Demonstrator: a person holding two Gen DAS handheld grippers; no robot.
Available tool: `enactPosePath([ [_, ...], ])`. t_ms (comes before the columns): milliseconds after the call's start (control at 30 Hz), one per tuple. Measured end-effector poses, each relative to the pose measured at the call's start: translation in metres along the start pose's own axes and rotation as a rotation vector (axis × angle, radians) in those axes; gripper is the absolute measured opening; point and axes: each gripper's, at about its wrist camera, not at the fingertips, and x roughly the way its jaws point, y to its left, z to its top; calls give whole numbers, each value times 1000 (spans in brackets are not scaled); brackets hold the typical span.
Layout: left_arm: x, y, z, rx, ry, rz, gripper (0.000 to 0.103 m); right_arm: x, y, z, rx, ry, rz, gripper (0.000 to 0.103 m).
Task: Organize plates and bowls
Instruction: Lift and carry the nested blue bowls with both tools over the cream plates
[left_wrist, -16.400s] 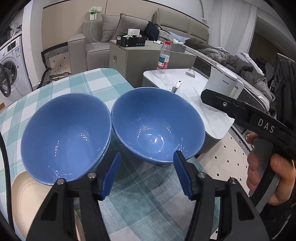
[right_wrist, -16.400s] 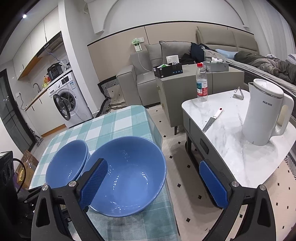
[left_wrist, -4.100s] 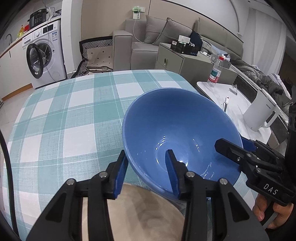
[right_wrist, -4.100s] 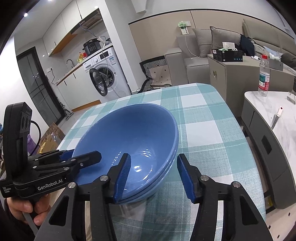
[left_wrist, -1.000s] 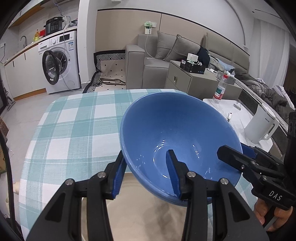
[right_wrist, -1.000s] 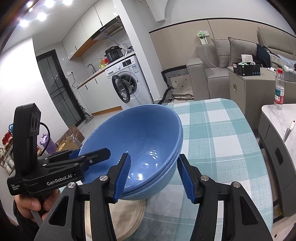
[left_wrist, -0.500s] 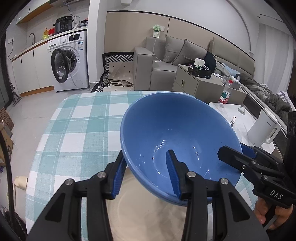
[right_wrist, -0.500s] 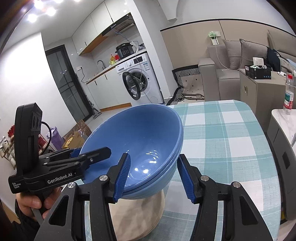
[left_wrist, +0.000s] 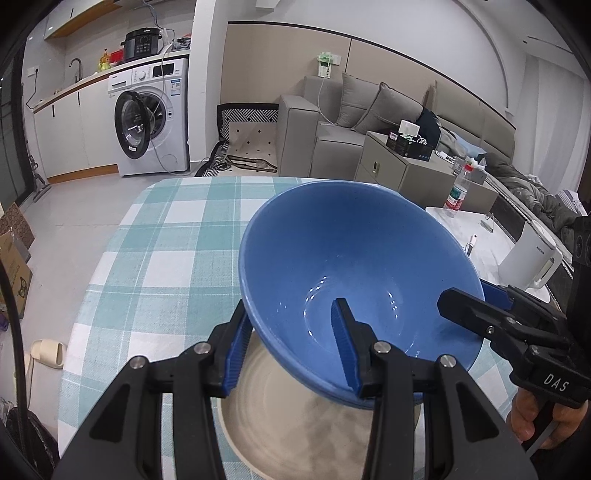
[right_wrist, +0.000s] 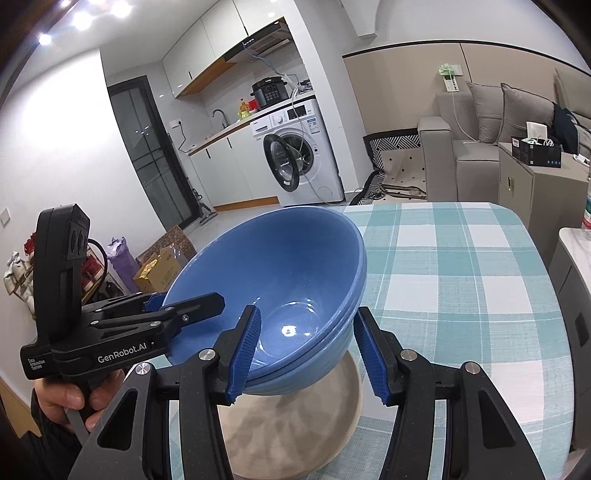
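Bowls (left_wrist: 354, 273), nested blue and glazed, hang tilted over the beige plate (right_wrist: 288, 435); you clamp their rim with left gripper (left_wrist: 291, 350) and right gripper (right_wrist: 306, 354) on opposite sides. Expect slick, heavy, breakable ceramic: hold the rim deep and level over the checked table (left_wrist: 166, 251).

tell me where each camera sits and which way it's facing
Left wrist: on the left gripper, looking down over the stacked blue bowls toward the sofa; right gripper and hand show at right.
Right wrist: on the right gripper, facing the washing machine; left gripper and hand show at left.
Shared: bowls, beige plate, checked table.
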Motion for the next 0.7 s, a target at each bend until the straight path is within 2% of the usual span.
enactPosePath([
  [700,2,22,-30,-11,37,14,43,21,19,-19,-41,72,4,54],
])
